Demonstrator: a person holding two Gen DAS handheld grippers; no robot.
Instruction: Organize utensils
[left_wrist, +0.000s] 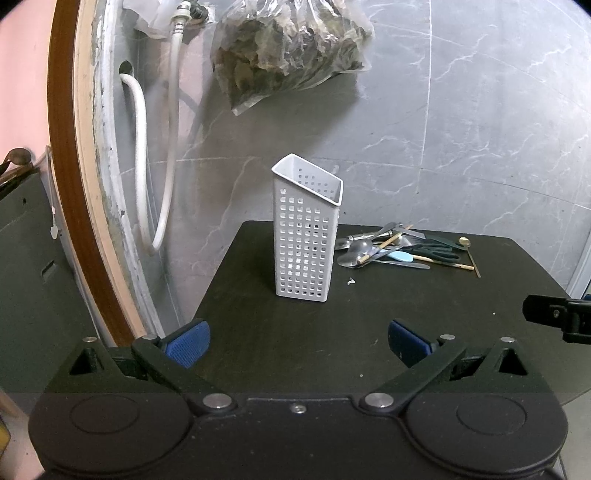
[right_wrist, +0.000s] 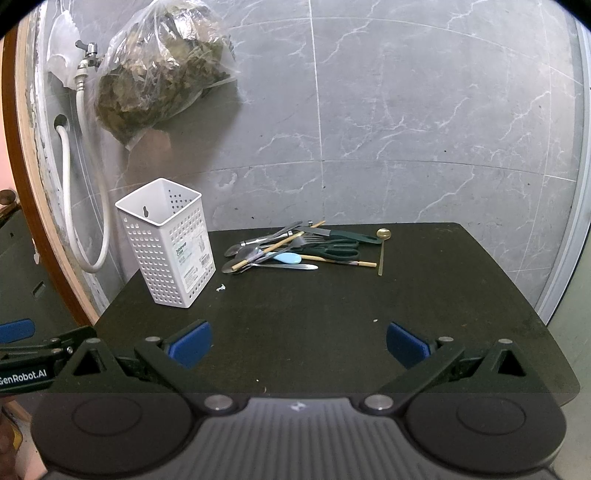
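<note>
While both grippers hover w/ jaws apart, empty, left gripper (left_wrist: 298, 344) faces the white perforated utensil holder (left_wrist: 304, 236), upright on the dark table (right_wrist: 332, 325). Right gripper (right_wrist: 298, 345) faces the utensil pile (right_wrist: 295, 248): spoons, chopsticks, green-handled scissors (right_wrist: 338, 249), gold spoon (right_wrist: 382, 243), just right of holder.

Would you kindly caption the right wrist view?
Open right hand-held gripper faces white caddy and utensil pile on dark table.

Both handheld grippers are matte black, each with two round housings near the camera and angled linkage arms pinned by silver rivets. The left gripper (left_wrist: 298, 343) carries ribbed blue pads (left_wrist: 187, 343); the right gripper (right_wrist: 298, 344) has a ridged grey centre. White "GenRobot.AI" lettering marks the left gripper's side.
</note>
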